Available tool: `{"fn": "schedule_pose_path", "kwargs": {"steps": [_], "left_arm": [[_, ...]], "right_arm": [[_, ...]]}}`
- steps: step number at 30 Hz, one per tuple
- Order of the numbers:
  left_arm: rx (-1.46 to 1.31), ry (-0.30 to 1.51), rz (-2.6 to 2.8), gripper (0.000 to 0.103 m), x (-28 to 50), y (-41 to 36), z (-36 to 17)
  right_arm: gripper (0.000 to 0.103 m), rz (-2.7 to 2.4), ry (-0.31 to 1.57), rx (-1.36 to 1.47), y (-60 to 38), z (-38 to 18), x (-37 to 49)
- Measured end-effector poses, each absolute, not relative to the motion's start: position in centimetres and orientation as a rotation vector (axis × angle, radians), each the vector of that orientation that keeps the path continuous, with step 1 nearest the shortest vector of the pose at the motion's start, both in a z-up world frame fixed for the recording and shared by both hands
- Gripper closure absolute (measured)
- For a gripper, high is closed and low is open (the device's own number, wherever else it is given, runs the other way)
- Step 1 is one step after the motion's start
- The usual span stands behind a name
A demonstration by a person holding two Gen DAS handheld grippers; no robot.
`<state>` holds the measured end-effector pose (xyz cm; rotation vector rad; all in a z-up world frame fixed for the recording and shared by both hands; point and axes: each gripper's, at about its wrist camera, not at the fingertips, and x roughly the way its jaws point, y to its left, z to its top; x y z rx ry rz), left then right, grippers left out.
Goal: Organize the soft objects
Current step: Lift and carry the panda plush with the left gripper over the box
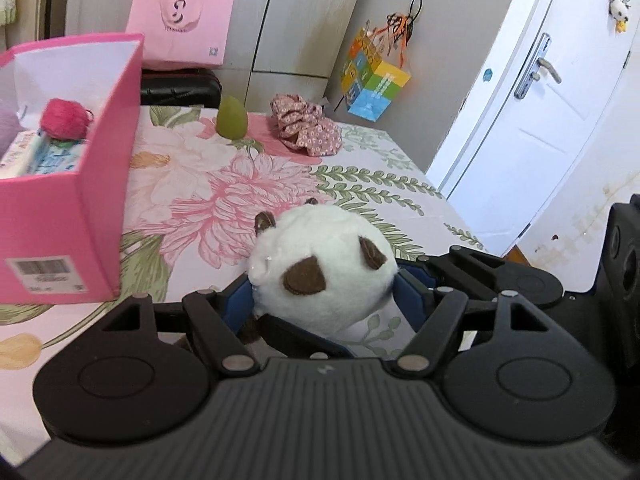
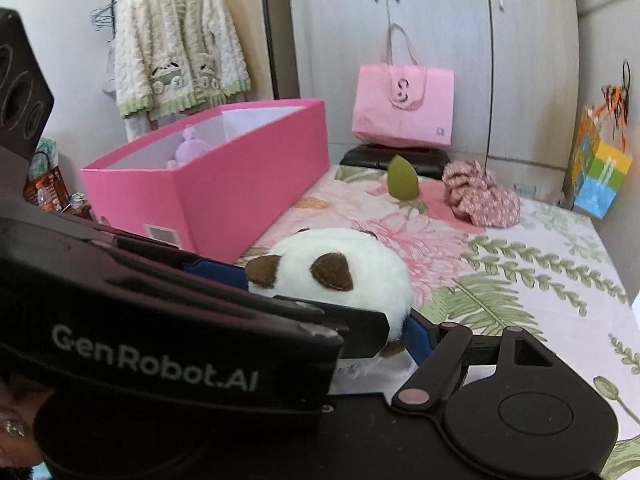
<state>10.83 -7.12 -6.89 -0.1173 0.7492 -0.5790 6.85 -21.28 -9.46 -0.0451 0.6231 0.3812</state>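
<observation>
Between the blue pads of the left gripper (image 1: pixel 324 300) sits a round white plush toy (image 1: pixel 324 268) with brown felt patches, the jaws clenched on it from both sides, above the flowered counter (image 1: pixel 208 184). From the right wrist view the same plush toy (image 2: pixel 340 276) is also pressed between the right gripper (image 2: pixel 332 308)'s blue pads, so both tools grasp it together; the left tool's black body crosses the lower left of that view, and only one finger of the right tool shows clearly. The toy is held just right of a pink box (image 1: pixel 100 184), close to its near corner and apart from its wall.

Inside the open box lie a pink fuzzy ball (image 1: pixel 64 118), a pack with blue print (image 1: pixel 44 156) below it, and a pale purple soft thing (image 2: pixel 192 148). Farther back on the counter stands a green teardrop sponge (image 1: pixel 232 118), upright, and just to its right a crumpled pink floral cloth (image 1: pixel 306 130). A pink paper bag (image 1: pixel 182 26) stands on a dark case (image 1: pixel 180 88) against the wardrobe. A multicoloured gift bag (image 1: pixel 374 80) hangs near the white door (image 1: pixel 540 120), and a cream cardigan (image 2: pixel 176 44) hangs on the wall behind the box.
</observation>
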Motion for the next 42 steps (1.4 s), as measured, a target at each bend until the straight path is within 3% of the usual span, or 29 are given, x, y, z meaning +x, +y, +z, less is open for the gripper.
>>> {"fn": "schedule_pose_path", "kwargs": {"steps": [10,22,33,42], "left_arm": [[-0.190,0.775,-0.562,0.031,8.8,-4.6,-5.9],[-0.153,0.575,-0.482,0.031,6.6,0.0,-0.7],[-0.193,0.428,-0.352,0.029,10.4,5.9,3.1],[-0.126,0.463,-0.363,0.035,17.2,7.9,4.0]], "right_arm": [[0.023,0.371,0.621,-0.082,-18.8,-7.6,4.5],[0.023,0.431,0.473,-0.174,-14.2,-3.5,3.2],[0.026,0.616,0.358,-0.218,-9.1,0.7,8.8],[0.031,0.726,0.313,-0.261,-7.9,1.3,16.2]]}}
